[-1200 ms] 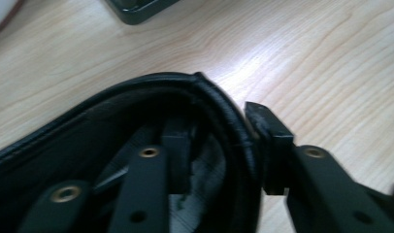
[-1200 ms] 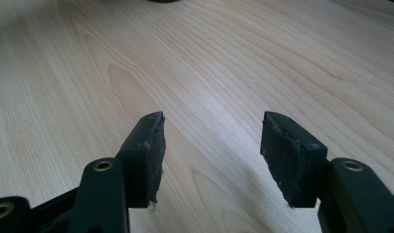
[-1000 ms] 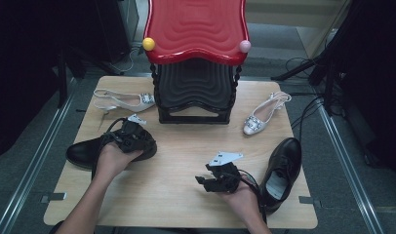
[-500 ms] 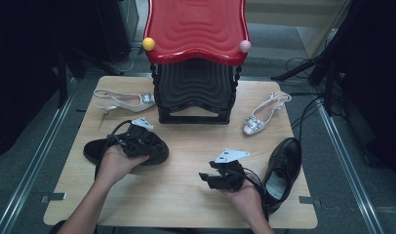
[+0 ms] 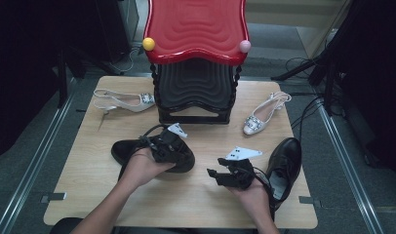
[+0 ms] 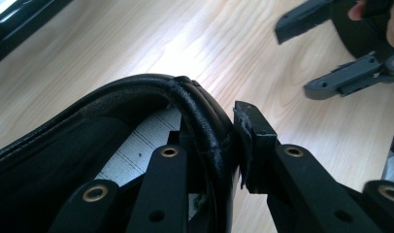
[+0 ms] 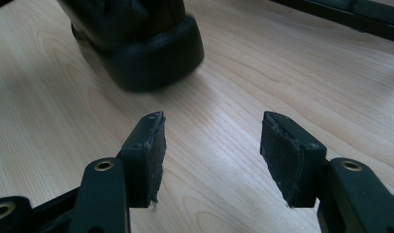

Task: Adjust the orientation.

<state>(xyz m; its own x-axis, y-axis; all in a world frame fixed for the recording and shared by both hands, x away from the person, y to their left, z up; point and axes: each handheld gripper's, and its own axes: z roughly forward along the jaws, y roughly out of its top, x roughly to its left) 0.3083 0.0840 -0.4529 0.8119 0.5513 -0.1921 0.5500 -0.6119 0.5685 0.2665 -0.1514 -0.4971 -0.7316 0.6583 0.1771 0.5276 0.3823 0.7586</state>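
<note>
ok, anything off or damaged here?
Yes: the right claw has frayed, ragged pads. The left claw grips the black shoe by its collar. The other black shoe lies apart at the table's right edge.

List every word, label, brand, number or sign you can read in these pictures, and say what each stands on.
None can be read.
Insole of the black shoe in the left gripper: pale lining with dark marks, no legible letters.
Grey plate on the right gripper: small dark dots, no writing.
</note>
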